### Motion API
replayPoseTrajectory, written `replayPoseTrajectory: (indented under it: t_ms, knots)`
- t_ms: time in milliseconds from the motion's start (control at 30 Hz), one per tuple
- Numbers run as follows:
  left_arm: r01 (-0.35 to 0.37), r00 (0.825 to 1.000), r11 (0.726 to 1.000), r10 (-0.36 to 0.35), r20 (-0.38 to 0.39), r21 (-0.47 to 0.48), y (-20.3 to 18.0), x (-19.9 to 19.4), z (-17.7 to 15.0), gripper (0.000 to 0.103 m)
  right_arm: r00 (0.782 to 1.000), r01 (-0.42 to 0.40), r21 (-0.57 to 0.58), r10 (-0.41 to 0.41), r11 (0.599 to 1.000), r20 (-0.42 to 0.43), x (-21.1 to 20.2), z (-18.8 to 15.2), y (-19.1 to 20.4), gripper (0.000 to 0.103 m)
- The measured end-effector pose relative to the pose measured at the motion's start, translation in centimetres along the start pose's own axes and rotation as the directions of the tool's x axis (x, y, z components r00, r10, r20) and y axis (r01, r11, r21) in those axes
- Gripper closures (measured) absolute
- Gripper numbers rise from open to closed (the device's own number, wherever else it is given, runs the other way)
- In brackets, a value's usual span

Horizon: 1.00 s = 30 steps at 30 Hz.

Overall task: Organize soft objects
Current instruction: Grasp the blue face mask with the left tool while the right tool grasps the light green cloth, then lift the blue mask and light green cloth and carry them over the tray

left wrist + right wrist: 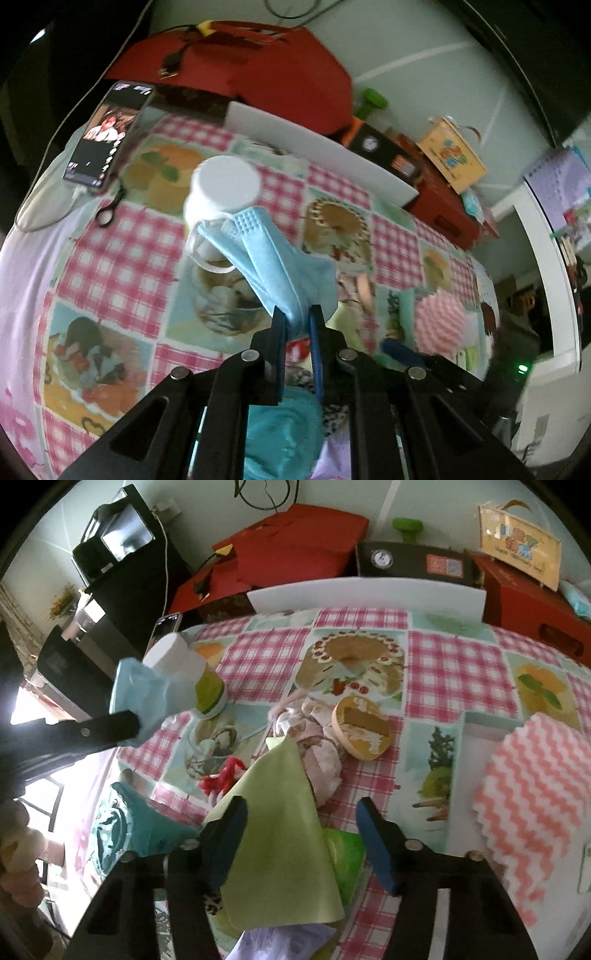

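My left gripper (298, 314) is shut on a light blue face mask (273, 258) and holds it up above the checked tablecloth (122, 236), in front of a white-capped bottle (221, 184). In the right wrist view the left gripper (125, 725) shows at the left with the mask (142, 694) beside the bottle (184, 672). My right gripper (301, 819) is open over a pile of soft things: a green cloth (280, 834), a pinkish fabric bundle (317, 753), a red yarn toy (221, 779) and a teal cloth (147, 823).
A pink-and-white wavy cloth (532, 805) lies at the right. A round wooden box (364, 727) rests on the pile. A phone (99, 136), red boxes (295, 542), a white board (365, 594) and a black case (410, 559) line the far edge.
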State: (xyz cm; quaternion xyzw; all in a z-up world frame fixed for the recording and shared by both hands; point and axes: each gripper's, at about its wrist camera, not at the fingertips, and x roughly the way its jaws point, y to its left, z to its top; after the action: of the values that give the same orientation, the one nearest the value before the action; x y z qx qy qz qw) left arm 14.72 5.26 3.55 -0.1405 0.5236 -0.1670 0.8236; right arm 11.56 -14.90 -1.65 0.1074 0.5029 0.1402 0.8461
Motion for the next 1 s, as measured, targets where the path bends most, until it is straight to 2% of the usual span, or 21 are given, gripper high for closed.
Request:
replayPoseTrajectory:
  t_ms: [100,233,400,600,700,800,1000]
  knots:
    - [0.021,1.0,1.0,-0.021,-0.01,0.02,-0.9,0.2,-0.2,0.091,1.0,-0.022,0.0,0.022,1.0,-0.022,0.8,-0.1,-0.1,0.049]
    - [0.029,0.999,0.999,-0.028,-0.024,0.035,-1.7,0.7,-0.4,0.091,0.999,-0.027,-0.005,0.027,1.0,-0.036,1.4,-0.3,0.0,0.05]
    - [0.029,0.999,0.999,-0.027,-0.031,0.043,-2.0,1.0,-0.5,0.091,0.997,-0.043,-0.011,0.043,0.999,-0.059,1.7,-0.6,0.0,0.061]
    - [0.026,0.999,0.999,-0.025,-0.034,0.041,-2.0,1.1,-0.5,0.091,0.991,-0.104,-0.013,0.103,0.994,-0.082,1.9,-0.8,0.2,0.075]
    - [0.026,0.999,0.999,-0.025,-0.034,0.041,-2.0,1.1,-0.5,0.091,0.99,-0.112,-0.018,0.11,0.994,-0.09,2.0,-0.9,0.4,0.087]
    - [0.023,0.999,0.999,-0.022,-0.036,0.041,-2.1,1.3,-0.5,0.091,0.988,-0.13,-0.018,0.127,0.991,-0.088,2.1,-1.0,0.5,0.094]
    - [0.019,0.999,0.999,-0.018,-0.028,0.036,-2.0,1.2,-0.5,0.091,0.983,-0.173,0.009,0.173,0.985,-0.064,1.4,-0.7,0.2,0.098]
